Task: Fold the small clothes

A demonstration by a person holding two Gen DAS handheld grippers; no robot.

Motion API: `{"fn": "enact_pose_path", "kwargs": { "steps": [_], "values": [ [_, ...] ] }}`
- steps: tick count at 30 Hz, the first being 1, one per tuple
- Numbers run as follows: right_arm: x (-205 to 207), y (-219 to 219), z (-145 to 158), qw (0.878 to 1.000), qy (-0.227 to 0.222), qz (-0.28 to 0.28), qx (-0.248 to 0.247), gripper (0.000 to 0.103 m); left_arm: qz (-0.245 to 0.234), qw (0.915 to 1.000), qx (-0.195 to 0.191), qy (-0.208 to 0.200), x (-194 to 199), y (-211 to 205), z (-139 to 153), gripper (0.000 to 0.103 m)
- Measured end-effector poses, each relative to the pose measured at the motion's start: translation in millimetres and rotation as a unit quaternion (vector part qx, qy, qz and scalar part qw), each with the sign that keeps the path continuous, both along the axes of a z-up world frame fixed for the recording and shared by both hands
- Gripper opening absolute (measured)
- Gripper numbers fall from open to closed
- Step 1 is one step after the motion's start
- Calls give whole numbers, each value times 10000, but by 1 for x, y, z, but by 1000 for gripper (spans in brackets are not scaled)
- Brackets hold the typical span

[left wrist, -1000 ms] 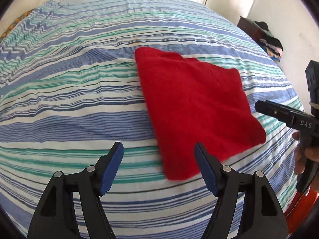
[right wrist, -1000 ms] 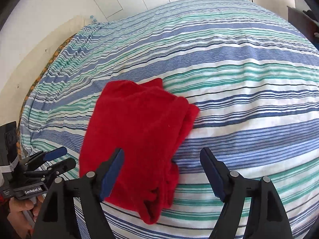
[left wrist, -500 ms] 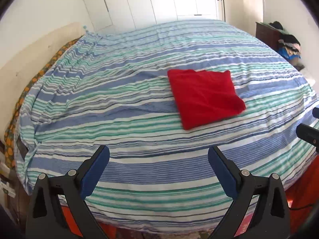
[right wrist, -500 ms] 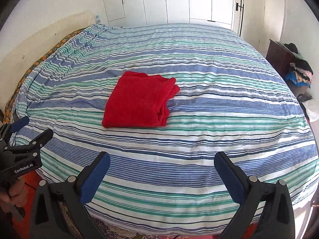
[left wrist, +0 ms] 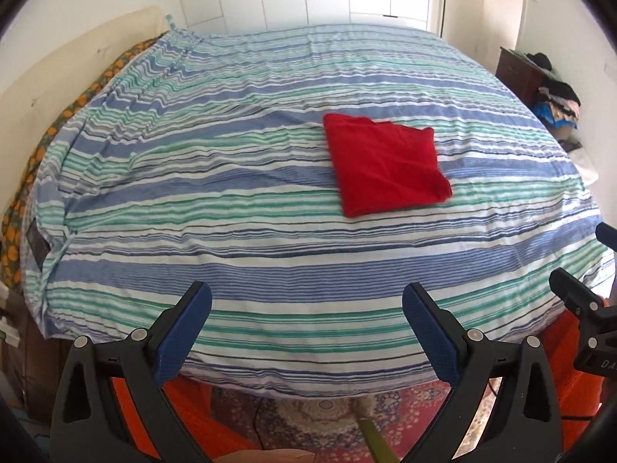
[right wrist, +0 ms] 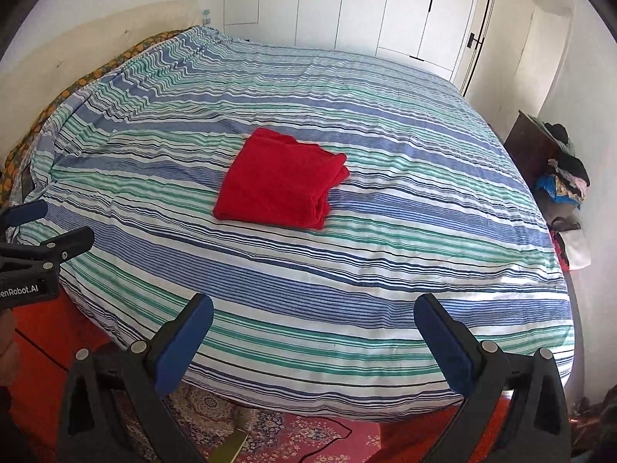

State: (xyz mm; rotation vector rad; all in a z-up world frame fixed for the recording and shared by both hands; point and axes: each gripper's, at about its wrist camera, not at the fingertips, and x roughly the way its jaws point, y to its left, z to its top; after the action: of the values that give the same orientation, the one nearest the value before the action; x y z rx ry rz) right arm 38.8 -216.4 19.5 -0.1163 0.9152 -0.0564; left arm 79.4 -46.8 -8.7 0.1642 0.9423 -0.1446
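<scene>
A red garment (left wrist: pixel 385 164) lies folded into a flat square on the striped bed (left wrist: pixel 231 231); it also shows in the right wrist view (right wrist: pixel 279 181). My left gripper (left wrist: pixel 306 308) is open and empty, held back over the bed's near edge, far from the garment. My right gripper (right wrist: pixel 312 320) is open and empty, also back over the near edge. Each gripper shows at the edge of the other's view: the right one in the left wrist view (left wrist: pixel 582 270) and the left one in the right wrist view (right wrist: pixel 46 227).
White wardrobe doors (right wrist: pixel 366 4) stand behind the bed. A dark dresser (right wrist: pixel 528 146) with a pile of clothes (right wrist: pixel 567 181) stands at the right wall. A red patterned rug (left wrist: pixel 327 416) lies on the floor below the bed's near edge.
Both grippers have pulled back and up from the folded red garment, which now lies far ahead on the bed. Both stayed open.
</scene>
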Motion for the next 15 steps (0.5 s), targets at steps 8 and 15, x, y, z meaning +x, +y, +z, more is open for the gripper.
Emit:
{"fn": "enact_pose_path", "kwargs": {
  "steps": [8,15],
  "values": [
    [-5,10,10,9998,2,131,-127,103,-99,9997,-15,212,-9,-2,-5,100],
    [-5,14,13,9997,22,198,-147,103,-132,9996,17,241,-17,1,-6,100]
  ]
}}
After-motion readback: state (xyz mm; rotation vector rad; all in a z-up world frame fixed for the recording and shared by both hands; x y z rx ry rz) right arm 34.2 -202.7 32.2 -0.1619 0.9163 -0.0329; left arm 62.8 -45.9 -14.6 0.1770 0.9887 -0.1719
